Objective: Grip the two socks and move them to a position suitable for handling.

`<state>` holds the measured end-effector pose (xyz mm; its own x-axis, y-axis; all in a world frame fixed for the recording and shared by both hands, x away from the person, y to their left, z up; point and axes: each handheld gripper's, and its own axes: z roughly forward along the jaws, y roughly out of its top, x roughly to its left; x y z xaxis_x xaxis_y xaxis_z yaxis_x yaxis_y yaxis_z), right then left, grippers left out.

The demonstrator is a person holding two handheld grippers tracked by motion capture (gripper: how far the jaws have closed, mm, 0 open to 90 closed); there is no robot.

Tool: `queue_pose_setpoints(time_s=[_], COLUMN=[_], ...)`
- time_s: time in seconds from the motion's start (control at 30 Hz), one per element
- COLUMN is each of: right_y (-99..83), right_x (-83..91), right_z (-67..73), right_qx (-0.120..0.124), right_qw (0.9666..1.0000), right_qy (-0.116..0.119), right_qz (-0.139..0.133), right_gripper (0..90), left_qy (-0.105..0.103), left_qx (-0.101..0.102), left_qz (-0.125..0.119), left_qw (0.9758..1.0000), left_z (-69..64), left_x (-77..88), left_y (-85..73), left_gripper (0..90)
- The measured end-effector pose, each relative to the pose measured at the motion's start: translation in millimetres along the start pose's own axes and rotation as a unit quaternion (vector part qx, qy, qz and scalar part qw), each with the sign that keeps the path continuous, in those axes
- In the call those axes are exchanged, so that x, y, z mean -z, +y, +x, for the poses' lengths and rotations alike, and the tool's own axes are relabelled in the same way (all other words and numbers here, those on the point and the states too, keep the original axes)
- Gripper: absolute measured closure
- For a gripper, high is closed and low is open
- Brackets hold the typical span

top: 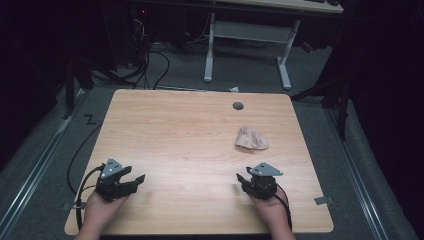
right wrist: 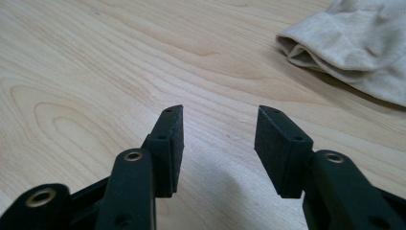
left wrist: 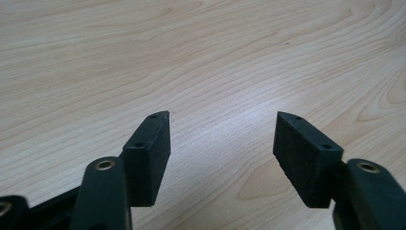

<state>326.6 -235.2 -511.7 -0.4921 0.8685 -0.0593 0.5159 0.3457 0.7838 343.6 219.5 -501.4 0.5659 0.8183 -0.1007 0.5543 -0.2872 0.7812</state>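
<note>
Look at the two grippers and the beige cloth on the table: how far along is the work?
Done: nothing visible yet; the beige cloth lies crumpled and untouched on the table. In hand: nothing; the left gripper and right gripper rest near the front edge, jaws open and empty. Left: probably all handling of the cloth, which lies nearer the right gripper, ahead of it.

1 cloth, 2 claws: left claw, right claw, 1 table.

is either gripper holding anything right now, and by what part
Nothing is held. The left gripper and right gripper both stand open over bare table; the beige cloth lies apart.
</note>
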Motion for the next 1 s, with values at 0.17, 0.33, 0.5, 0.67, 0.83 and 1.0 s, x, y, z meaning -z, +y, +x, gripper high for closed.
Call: queue_pose_setpoints(time_s=[0.17,0.33,0.5,0.67,0.83,1.0], right_y=[-1.6,-5.1,-5.3,-5.5,-5.2,0.6], right_x=[1.4,5.8,8.9,8.8,11.7,14.4], right_z=[-0.1,-2.1,-4.7,-8.5,-9.4,-11.3], right_qx=[-0.003,-0.009,-0.023,-0.039,-0.04,-0.038], right_qw=[0.9999,0.9999,0.9996,0.999,0.9988,0.9984], right_qy=[-0.013,-0.008,0.002,0.015,0.003,-0.011], right_qz=[0.0,-0.003,-0.013,-0.017,-0.028,-0.04], right_gripper=[58.3,56.9,55.3,49.3,41.8,44.3], left_qy=[-0.003,-0.005,-0.008,-0.009,-0.012,-0.013], left_qx=[-0.009,-0.019,-0.02,-0.021,-0.024,-0.027], left_qz=[0.005,0.001,0.003,0.004,0.011,0.013], left_qw=[0.9999,0.9998,0.9998,0.9997,0.9996,0.9995], left_z=[-2.2,-6.5,-5.6,-5.9,-7.0,-7.4], left_x=[-6.4,-10.2,-9.8,-10.3,-13.2,-14.6], left_y=[3.0,5.0,4.8,4.4,3.6,3.4], left_gripper=[34.3,33.8,33.1,33.2,33.1,33.2])
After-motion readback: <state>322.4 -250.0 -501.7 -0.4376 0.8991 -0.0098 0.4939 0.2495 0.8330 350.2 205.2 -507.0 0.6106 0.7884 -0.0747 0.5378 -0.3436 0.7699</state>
